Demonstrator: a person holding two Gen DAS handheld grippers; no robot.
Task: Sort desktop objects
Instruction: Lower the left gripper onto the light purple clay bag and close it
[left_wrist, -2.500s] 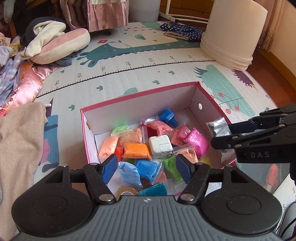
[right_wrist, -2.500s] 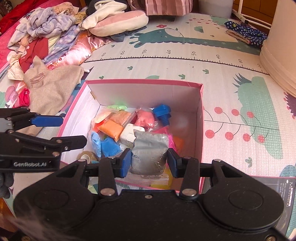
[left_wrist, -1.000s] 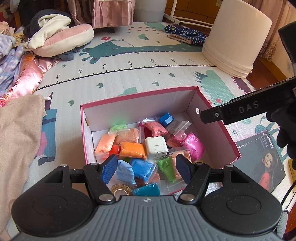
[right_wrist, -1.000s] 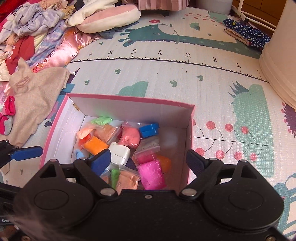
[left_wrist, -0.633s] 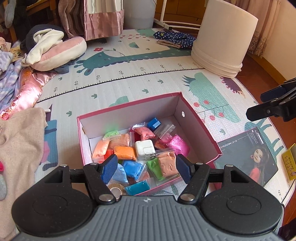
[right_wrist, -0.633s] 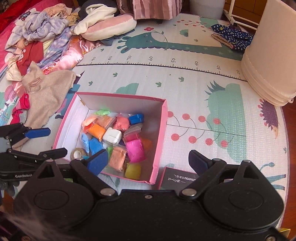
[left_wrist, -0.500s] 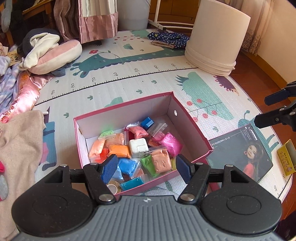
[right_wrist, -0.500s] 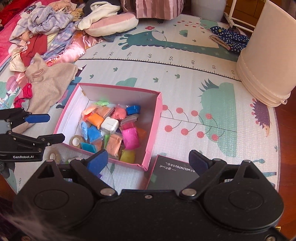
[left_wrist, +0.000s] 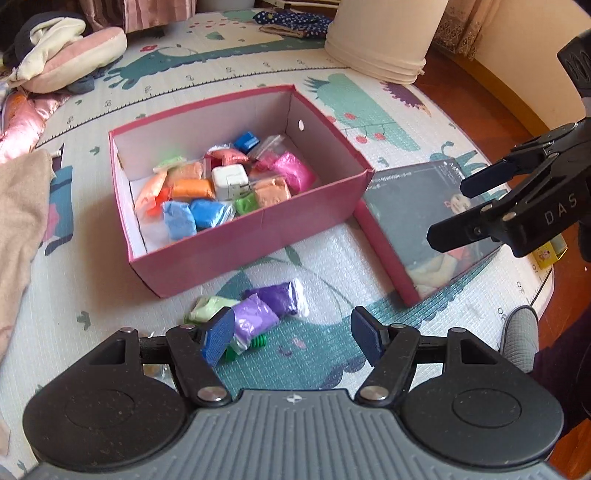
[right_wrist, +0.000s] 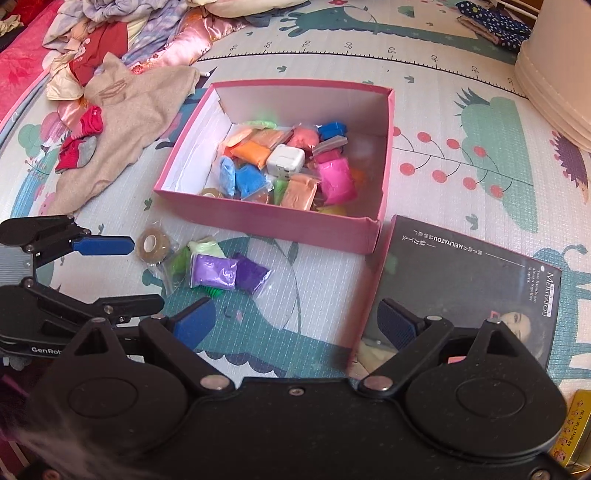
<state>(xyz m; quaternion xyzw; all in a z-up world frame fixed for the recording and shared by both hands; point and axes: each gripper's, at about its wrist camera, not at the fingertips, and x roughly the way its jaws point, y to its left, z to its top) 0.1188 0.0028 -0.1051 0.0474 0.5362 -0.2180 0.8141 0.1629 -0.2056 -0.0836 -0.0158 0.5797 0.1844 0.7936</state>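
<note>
Pulled back from the pink box (right_wrist: 266, 221), both my grippers hang spread and empty: left (left_wrist: 291, 334), right (right_wrist: 295, 325). Bright clay bags (right_wrist: 334, 181) and a white charger (right_wrist: 285, 159) fill the box; purple bags (right_wrist: 229, 272) and tape (right_wrist: 152, 244) lie just before it on the mat (right_wrist: 443, 110).

Tape roll (right_wrist: 153, 249) hidden behind left gripper (left_wrist: 291, 338) in the left view. Yellow tin (right_wrist: 570, 430) cut by frame edge, print too small to read. Green piece (right_wrist: 215, 292) mostly buried under purple bags (right_wrist: 214, 275). Bucket (left_wrist: 388, 33) top cropped.
</note>
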